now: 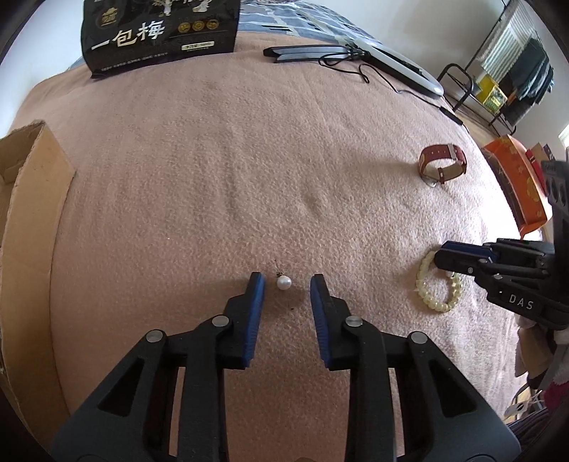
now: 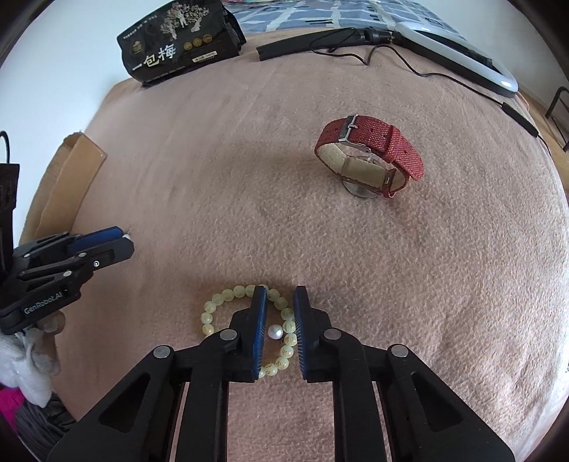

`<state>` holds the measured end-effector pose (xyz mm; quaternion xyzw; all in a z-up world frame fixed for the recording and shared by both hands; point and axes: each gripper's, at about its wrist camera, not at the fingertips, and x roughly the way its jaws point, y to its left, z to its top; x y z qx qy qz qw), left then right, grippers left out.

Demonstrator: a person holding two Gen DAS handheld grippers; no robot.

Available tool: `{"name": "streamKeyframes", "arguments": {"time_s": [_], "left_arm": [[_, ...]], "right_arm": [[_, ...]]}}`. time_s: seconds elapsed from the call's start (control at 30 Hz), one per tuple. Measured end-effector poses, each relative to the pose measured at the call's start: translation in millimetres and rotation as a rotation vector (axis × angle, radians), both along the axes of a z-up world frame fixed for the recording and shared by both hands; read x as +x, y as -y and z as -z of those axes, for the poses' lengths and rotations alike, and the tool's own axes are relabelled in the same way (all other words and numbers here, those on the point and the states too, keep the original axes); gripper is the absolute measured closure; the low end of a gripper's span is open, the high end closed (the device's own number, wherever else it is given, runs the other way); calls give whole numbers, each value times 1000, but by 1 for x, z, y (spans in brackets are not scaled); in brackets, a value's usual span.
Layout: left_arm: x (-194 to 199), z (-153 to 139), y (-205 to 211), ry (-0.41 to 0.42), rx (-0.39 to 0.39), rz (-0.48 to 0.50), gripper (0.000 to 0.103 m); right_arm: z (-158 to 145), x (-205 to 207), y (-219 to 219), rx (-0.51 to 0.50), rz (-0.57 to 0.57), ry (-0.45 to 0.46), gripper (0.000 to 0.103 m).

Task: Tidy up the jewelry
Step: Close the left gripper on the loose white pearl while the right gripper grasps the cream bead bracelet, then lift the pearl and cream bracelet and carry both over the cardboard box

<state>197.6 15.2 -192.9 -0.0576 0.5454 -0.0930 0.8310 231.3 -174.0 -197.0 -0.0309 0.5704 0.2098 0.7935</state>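
Observation:
A pearl earring (image 1: 283, 282) lies on the pink blanket between the open fingers of my left gripper (image 1: 286, 284), untouched. A pale yellow bead bracelet (image 2: 245, 325) lies under my right gripper (image 2: 279, 296), whose open fingers straddle one side of the ring. A second pearl (image 2: 276, 332) lies between those fingers, inside the ring. The bracelet (image 1: 439, 280) and right gripper (image 1: 444, 254) also show in the left wrist view. A red-strap watch (image 2: 370, 156) stands on its edge farther back; it also shows in the left wrist view (image 1: 442, 164).
A cardboard box (image 1: 28, 199) stands at the left edge of the bed. A black snack bag (image 1: 160, 32), a folded black tripod (image 1: 309, 53) and a white ring light (image 2: 458, 53) with cable lie at the far side. An orange box (image 1: 515, 177) sits beyond the right edge.

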Motion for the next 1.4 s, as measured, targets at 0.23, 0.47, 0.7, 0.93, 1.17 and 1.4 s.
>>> {"name": "streamKeyframes", "arguments": {"time_s": [0.23, 0.47, 0.7, 0.93, 1.17, 1.4], "left_arm": [[-5, 2, 12, 33, 52, 44, 96], [-10, -3, 13, 51, 58, 56, 97], [-18, -20, 10, 90, 39, 61, 97], [-25, -39, 2, 129, 17, 52, 97], [-32, -60, -15, 171, -21, 10, 97], [-41, -80, -41, 220, -33, -35, 97]], "right_arm": [[0, -3, -10, -14, -9, 23, 95], [-9, -6, -17, -20, -20, 67, 97], [-28, -14, -11, 12, -27, 105, 97], [-46, -26, -15, 34, -36, 147, 97], [-66, -35, -19, 45, -26, 205, 97], [-92, -41, -30, 79, -20, 268, 97]]}}
